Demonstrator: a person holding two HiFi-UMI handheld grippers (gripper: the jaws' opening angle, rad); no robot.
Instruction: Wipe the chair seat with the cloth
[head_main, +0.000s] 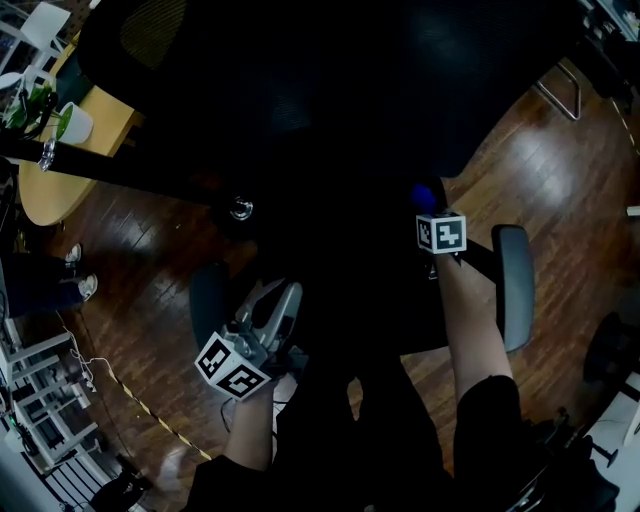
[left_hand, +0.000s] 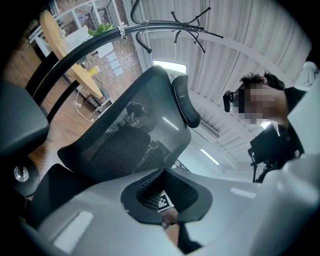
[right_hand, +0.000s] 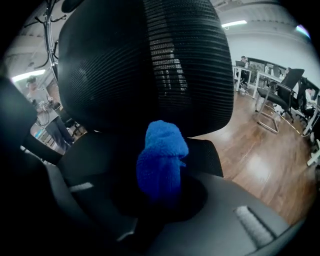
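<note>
Blue cloth (right_hand: 161, 162) stands bunched in the closed jaws of the right gripper (right_hand: 162, 195), over the black chair seat (right_hand: 95, 150) and facing the mesh backrest (right_hand: 150, 65). The head view shows only a blue scrap of it. The left gripper (left_hand: 163, 172) has its jaws together on nothing. Only the head view places it near the seat's front left corner, beside an armrest (head_main: 208, 305).

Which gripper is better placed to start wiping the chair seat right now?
Right. The right gripper is shut on the blue cloth, with the chair seat just beyond it. The left gripper is shut on nothing and points at the backrest, not the seat.
</note>
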